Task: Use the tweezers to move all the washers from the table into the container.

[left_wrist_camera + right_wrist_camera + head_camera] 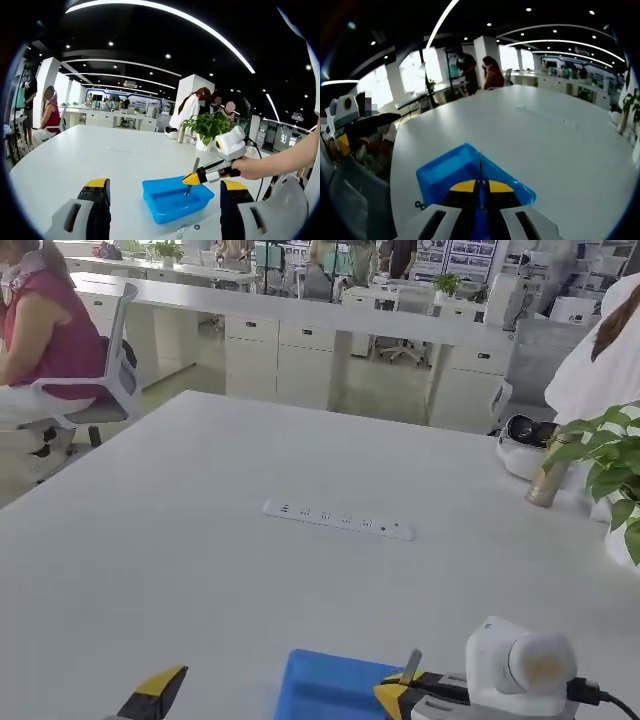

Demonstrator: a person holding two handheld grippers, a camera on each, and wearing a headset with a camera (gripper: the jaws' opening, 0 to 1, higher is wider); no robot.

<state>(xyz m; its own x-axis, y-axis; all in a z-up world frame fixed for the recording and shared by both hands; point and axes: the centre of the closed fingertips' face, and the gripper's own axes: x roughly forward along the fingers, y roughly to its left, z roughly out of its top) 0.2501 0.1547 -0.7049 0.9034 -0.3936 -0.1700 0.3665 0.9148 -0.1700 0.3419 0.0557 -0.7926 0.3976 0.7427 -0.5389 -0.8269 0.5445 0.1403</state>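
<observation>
Your right gripper [194, 177] is clamped on the tweezers [188, 189], whose tips point down over the blue container [160, 205] at the table's [90, 160] near edge. Your left gripper [165, 185] is spread wide and empty. A few washers [184, 229] lie on the table just beside the container.

Before you spreads a broad white table [180, 540], with a white power strip [338, 520] lying flat near its middle. At its far right edge you have a leafy plant [610, 455] and, just beside it, a gold bottle [548, 483]. Past the table a long white counter [300, 315] runs over cabinets [280, 365], on a pale floor [385, 395]. To your left a person in pink [50, 335] sits in a white chair [112, 380]. Overhead, your left gripper view shows a black ceiling [150, 35] crossed by long curved light strips [190, 22] and small spots [168, 56], and a white pillar [192, 95]. Bright windows [415, 70] show in your right gripper view.
</observation>
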